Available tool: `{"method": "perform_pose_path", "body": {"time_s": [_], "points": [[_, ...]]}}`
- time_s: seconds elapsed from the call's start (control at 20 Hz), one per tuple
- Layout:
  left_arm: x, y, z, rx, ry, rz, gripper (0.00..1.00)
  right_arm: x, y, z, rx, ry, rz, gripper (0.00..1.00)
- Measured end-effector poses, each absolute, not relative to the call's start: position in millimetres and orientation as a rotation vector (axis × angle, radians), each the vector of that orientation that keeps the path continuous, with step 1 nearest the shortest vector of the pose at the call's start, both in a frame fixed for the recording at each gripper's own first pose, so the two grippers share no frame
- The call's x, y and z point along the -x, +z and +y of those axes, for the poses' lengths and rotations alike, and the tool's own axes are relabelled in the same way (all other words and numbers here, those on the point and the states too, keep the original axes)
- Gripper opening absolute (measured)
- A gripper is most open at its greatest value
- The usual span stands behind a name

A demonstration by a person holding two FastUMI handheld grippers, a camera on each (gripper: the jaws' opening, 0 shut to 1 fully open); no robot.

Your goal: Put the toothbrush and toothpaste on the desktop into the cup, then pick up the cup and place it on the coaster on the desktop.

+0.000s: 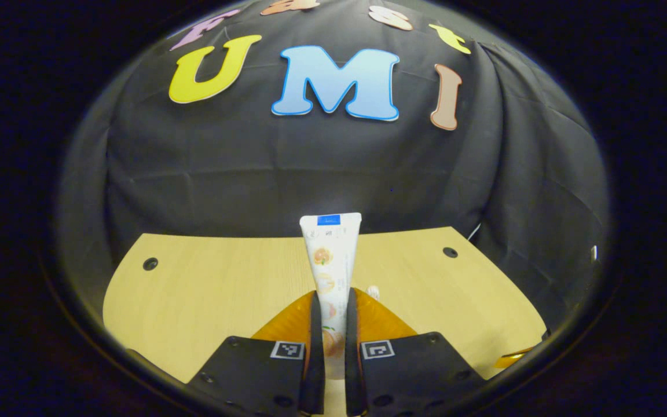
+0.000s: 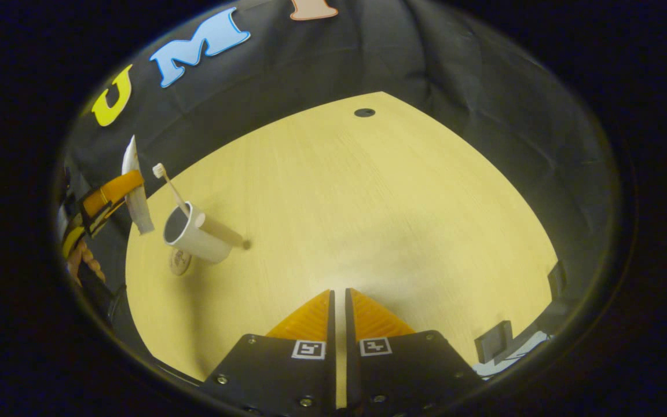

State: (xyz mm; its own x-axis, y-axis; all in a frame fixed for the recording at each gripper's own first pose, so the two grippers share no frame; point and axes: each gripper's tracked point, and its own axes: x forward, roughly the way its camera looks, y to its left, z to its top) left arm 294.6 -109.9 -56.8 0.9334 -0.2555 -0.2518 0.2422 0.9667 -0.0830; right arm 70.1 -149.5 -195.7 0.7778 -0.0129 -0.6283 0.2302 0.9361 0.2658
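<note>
Left gripper [image 1: 333, 324] clamps tube [image 1: 331, 260] upright; right gripper [image 2: 339, 313] closed, empty; cup [image 2: 194, 234] at its 10 o'clock, apparently holding brush [image 2: 169, 185].

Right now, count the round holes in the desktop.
2: one near the far left corner of the desktop, one near the far right corner. The toothpaste may hide part of the surface.

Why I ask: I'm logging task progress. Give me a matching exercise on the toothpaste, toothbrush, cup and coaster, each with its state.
1 toothpaste tube
2 toothbrush
3 cup
4 coaster

A leaning in the cup
B flat on the desktop beside the cup
C gripped in the left tongs
D white, upright on the desktop

Pairs: 1-C, 2-A, 3-D, 4-B
</note>
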Motion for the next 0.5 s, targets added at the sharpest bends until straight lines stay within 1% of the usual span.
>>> {"method": "perform_pose_path", "body": {"time_s": [0.1,0.5], "points": [[-306.1,-55.7,-115.0,0.073,-0.246,0.228,0.21,-68.7,-200.3,-157.5,-0.33,-0.135,0.685,0.07],[-328.6,-73.3,-118.2,0.092,-0.159,0.202,0.2,-60.4,-211.5,-179.5,-0.306,-0.136,0.736,0.07]]}}
